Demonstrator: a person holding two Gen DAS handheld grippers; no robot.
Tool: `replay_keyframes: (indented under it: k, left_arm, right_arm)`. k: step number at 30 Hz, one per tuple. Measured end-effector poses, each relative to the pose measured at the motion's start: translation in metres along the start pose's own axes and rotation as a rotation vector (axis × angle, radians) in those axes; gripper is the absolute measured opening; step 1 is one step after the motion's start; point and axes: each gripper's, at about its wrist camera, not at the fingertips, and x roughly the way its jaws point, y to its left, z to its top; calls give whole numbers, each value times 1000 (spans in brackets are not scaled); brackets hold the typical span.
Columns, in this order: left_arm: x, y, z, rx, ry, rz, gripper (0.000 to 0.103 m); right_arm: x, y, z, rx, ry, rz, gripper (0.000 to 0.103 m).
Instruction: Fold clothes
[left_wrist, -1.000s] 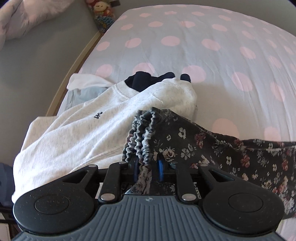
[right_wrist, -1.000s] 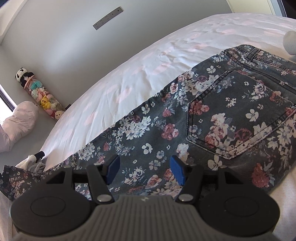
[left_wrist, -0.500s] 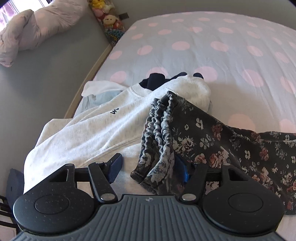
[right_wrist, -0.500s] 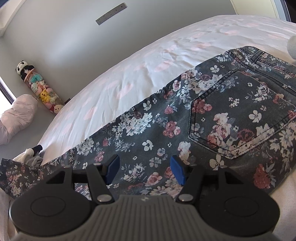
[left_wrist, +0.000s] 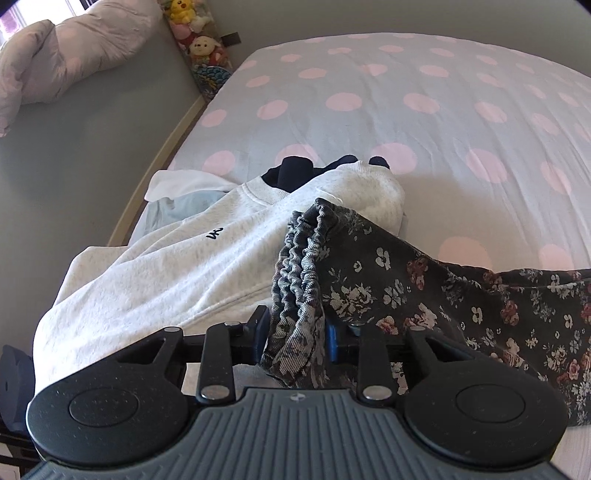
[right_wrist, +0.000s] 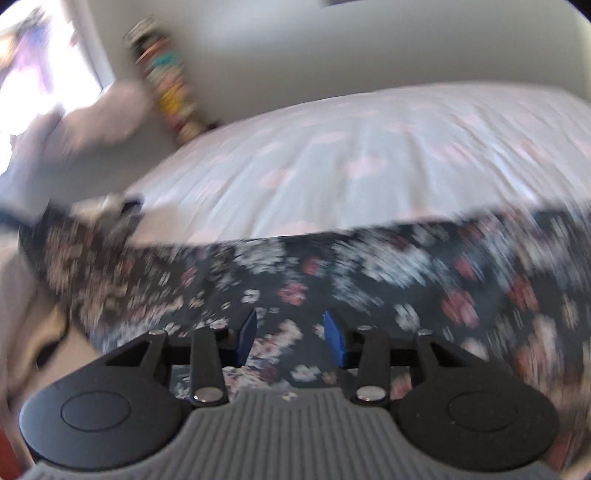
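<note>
While the dark floral-print denim trousers (left_wrist: 424, 291) lie stretched across the pale bedsheet with pink polka dots (left_wrist: 388, 110), both tools are going for a hold on them, so this looks like the pick-up that opens a fold. Left gripper (left_wrist: 294, 334) sits at 6 o'clock in its own view, jaws closing, with the gathered elastic cuff (left_wrist: 299, 266) bunched between the 2 blue pads and touching both; I'd call that clenched on the cuff. Just at 9 o'clock of the cuff, and under it, lies a light grey marl sweatshirt (left_wrist: 177, 273), with a dark navy garment (left_wrist: 295, 171) peeking out at its far edge, around 12 o'clock. Over on the other side, the right gripper (right_wrist: 290, 334) is closing too, floral cloth (right_wrist: 332, 273) lying between its fingers (right_wrist: 334, 336), but the picture is smeared and I cannot tell whether the pads are pressing yet. Next, by my reading, the right side needs a firm pinch before anything lifts; then both ends should rise together, keeping the cuff clear of the sweatshirt so only 1 garment comes up.
</note>
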Motion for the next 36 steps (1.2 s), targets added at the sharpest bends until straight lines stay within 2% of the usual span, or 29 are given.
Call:
replay_keyframes:
  k: [3, 7, 10, 13, 18, 19, 20, 23, 28, 30, 33, 36]
  left_arm:
    - [0, 6, -2, -7, -12, -37, 30]
    - [1, 13, -4, -3, -16, -76, 31]
    - [2, 15, -4, -2, -15, -92, 32]
    - [3, 16, -6, 3, -25, -114, 37]
    - [4, 17, -8, 18, -43, -138, 41]
    - [4, 18, -8, 18, -46, -147, 43]
    - [4, 18, -9, 18, -48, -155, 45]
    - [3, 19, -10, 27, -59, -171, 48]
    - [-1, 22, -11, 23, -87, -203, 52]
    - [-2, 24, -11, 0, -90, -219, 54]
    - [-1, 25, -12, -10, -90, -227, 56]
    - [-2, 24, -12, 4, -89, -234, 59]
  right_arm:
    - [23, 21, 32, -180, 63, 53, 38]
    - [63, 51, 63, -384, 158, 80, 38]
    - [93, 74, 74, -509, 216, 113, 35]
    - [123, 91, 82, -591, 253, 106, 30]
    - [164, 99, 91, -563, 311, 110, 29]
    - [168, 100, 88, -563, 327, 112, 25]
    - [172, 101, 86, -562, 343, 114, 13]
    - [168, 108, 76, -627, 327, 92, 2]
    - [154, 114, 84, -665, 232, -16, 1]
    - [158, 109, 91, -637, 233, -61, 0]
    - [165, 104, 89, -583, 274, -1, 1]
    - [166, 107, 81, -603, 281, 0, 1]
